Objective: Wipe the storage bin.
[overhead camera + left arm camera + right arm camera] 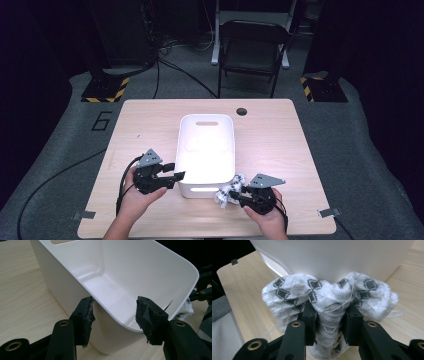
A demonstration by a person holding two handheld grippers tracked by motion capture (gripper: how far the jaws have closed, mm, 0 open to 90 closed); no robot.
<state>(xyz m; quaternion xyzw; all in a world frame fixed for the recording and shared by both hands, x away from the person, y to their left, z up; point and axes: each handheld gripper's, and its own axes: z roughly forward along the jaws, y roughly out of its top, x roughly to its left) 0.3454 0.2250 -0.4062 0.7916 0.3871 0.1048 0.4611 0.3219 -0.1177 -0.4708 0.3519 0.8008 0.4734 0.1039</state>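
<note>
The right gripper (329,322) is clamped on a bunched white cloth with black diamond patterning (329,293), which bulges out past the jaws at 12 o'clock and presses against the outer wall of the white bin (332,257). In the high view that cloth (229,191) sits at the bin's (206,150) near corner at about 5 o'clock, just above the worktop (280,140). The left gripper (115,312) has its jaws apart, straddling the bin's rim at its 7 o'clock corner, one pad outside the wall and one inside.
</note>
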